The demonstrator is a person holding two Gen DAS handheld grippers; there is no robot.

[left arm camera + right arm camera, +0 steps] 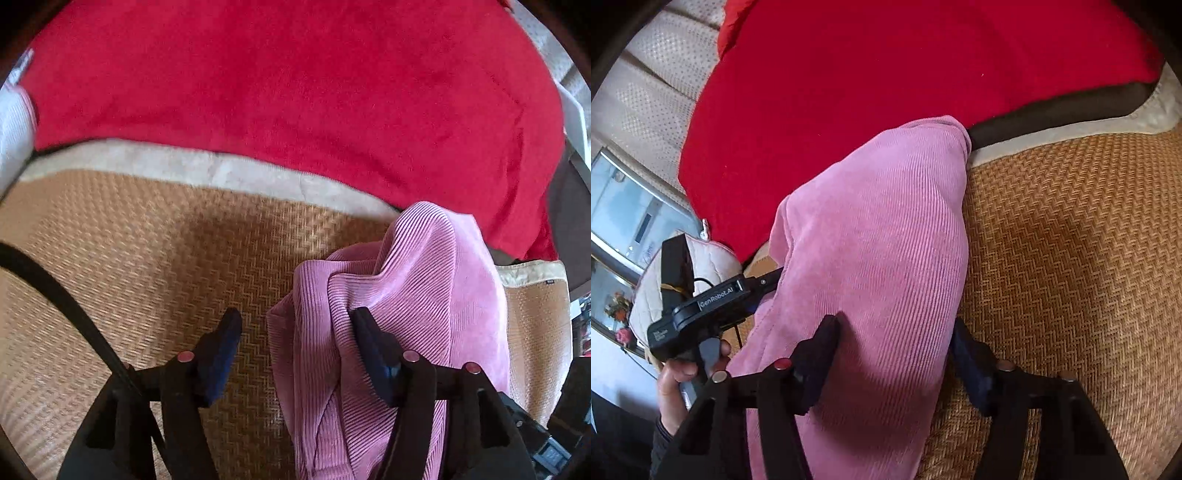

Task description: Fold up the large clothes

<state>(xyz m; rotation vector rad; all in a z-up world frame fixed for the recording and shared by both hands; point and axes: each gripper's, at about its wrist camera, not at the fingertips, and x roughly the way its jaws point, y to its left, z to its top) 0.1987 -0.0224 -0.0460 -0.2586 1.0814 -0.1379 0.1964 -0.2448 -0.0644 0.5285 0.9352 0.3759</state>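
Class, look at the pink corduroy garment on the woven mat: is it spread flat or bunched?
Bunched. The pink corduroy garment rises in rumpled folds off the woven mat, not flat.

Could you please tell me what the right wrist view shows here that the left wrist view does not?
Only the right wrist view shows the left gripper from outside, the hand holding it, and a glass cabinet. Only the left wrist view shows open woven mat between the left gripper's fingers. Both share the pink corduroy garment, red blanket and woven mat.
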